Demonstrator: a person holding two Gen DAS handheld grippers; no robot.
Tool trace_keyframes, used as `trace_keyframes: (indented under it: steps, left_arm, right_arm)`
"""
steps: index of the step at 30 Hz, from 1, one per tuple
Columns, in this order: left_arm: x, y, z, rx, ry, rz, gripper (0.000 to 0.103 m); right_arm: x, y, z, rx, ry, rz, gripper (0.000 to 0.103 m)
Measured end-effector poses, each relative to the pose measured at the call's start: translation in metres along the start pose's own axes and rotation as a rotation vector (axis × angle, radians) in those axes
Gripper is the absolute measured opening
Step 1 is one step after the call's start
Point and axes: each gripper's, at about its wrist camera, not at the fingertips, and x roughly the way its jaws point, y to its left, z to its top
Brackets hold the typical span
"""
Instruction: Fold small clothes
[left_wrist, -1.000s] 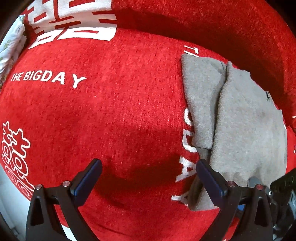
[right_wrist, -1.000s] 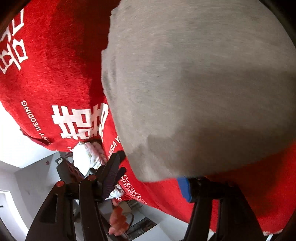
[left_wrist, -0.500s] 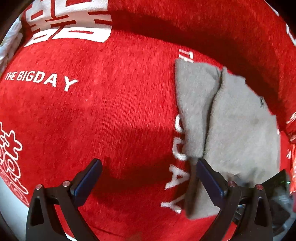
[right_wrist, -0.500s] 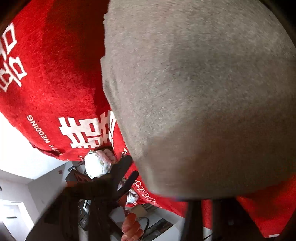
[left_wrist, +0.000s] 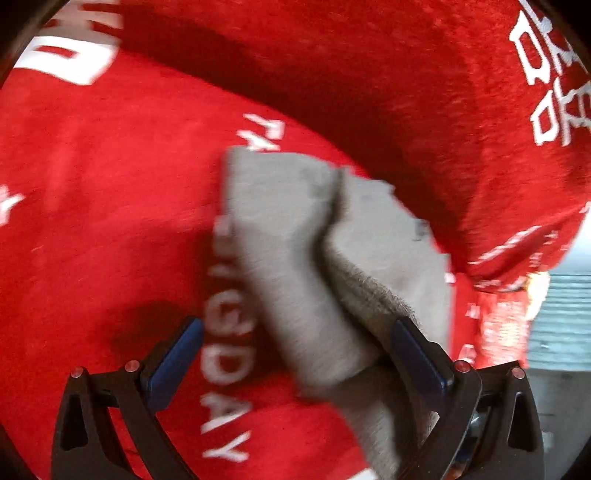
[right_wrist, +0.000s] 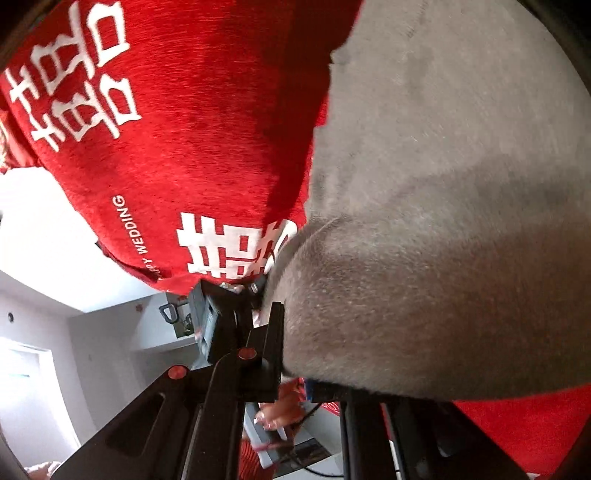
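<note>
The right gripper (right_wrist: 295, 373) has just been closing, and its jaws now pinch the near edge of the grey garment (right_wrist: 443, 229); a second ago they stood apart with that edge lying slack between them. In the right wrist view the cloth now bulges up over the fingers and a crease runs from the pinched spot toward the far side, so the near edge looks lifted off the red blanket (right_wrist: 207, 155) rather than lying flat.

The left gripper (left_wrist: 295, 354) is wide open and holds nothing. It has swung across toward the garment: earlier the cloth lay off to the right of its fingers, and now the near end of the grey garment (left_wrist: 310, 266) sits between them, with the right-hand finger against or just over the raised part; the frame is blurred, so I cannot tell whether it touches.

The garment lies on the blanket near its right edge, beside the white lettering, already doubled along a lengthwise ridge. With one edge gripped and raised, the next fold seems under way, probably carrying the near end over toward the far end. The left gripper looks set to take the other part of that end
</note>
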Motion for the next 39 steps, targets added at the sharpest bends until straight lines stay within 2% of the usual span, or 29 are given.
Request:
trace_keyframes:
  steps: [2,4,10,16,19,22,26,30,32,34,39]
  left_arm:
    - [0.01,-0.004,0.009,-0.019,0.025,-0.089,0.102]
    - [0.021,-0.009,0.014,-0.035,0.053,-0.137,0.102]
    - [0.038,-0.026,0.01,0.003,0.106,-0.108,0.102]
    - [0.026,0.001,0.007,-0.088,0.085,-0.146,0.102]
    - [0.034,0.001,0.007,-0.056,0.116,-0.085,0.102]
    - [0.042,-0.016,0.003,0.037,0.127,-0.016,0.102]
    - [0.053,-0.036,0.003,0.071,0.145,0.002,0.102]
    - [0.049,-0.061,0.004,0.14,0.14,-0.024,0.102]
    - [0.052,-0.074,0.004,0.187,0.14,-0.005,0.102]
    - [0.059,-0.076,0.005,0.207,0.154,0.048,0.102]
    - [0.072,-0.079,-0.001,0.264,0.171,0.199,0.101]
  right_arm:
    - [0.001,0.001,-0.001,-0.005,0.009,-0.008,0.01]
    - [0.003,-0.001,-0.003,-0.007,0.02,-0.018,0.01]
    - [0.006,-0.016,-0.011,0.004,0.065,-0.07,0.009]
    - [0.021,-0.03,-0.019,-0.031,0.16,-0.164,0.009]
    - [0.029,-0.035,-0.026,-0.059,0.214,-0.223,0.01]
    - [0.027,-0.037,-0.029,-0.069,0.25,-0.248,0.01]
    - [0.012,-0.031,-0.026,-0.101,0.286,-0.266,0.013]
    - [-0.018,-0.026,-0.02,-0.149,0.308,-0.275,0.013]
    - [-0.036,-0.022,-0.011,-0.172,0.292,-0.282,0.013]
    - [-0.055,-0.014,0.001,-0.206,0.246,-0.313,0.013]
    - [-0.092,-0.005,0.046,-0.249,0.065,-0.453,0.013]
